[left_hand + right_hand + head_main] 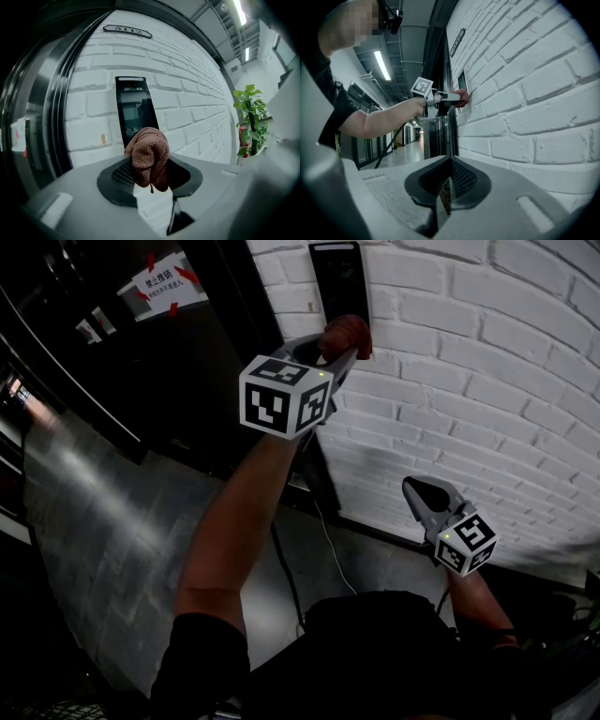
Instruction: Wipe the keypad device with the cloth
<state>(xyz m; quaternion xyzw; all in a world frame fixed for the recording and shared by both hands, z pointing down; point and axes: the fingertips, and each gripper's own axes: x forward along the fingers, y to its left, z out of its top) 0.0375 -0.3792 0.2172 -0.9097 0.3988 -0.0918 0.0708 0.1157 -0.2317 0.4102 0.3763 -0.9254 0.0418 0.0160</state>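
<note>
The black keypad device point(339, 282) hangs on the white brick wall point(487, 381). My left gripper point(339, 348) is raised to it, shut on a bunched brown cloth point(347, 336) that sits at the device's lower edge. In the left gripper view the cloth point(149, 159) covers the lower part of the device point(133, 105), whose dark screen shows above it. My right gripper point(419, 491) hangs lower, close to the wall, its jaws shut point(446, 190) with nothing between them. From there the left gripper point(457, 98) is seen pressing the cloth to the device point(464, 80).
A dark glass door point(141, 352) with a white notice point(159, 282) stands left of the device. A cable point(328, 526) runs down by the wall base. A number plate point(127, 31) sits above the device. A potted plant point(251, 117) stands farther along the wall.
</note>
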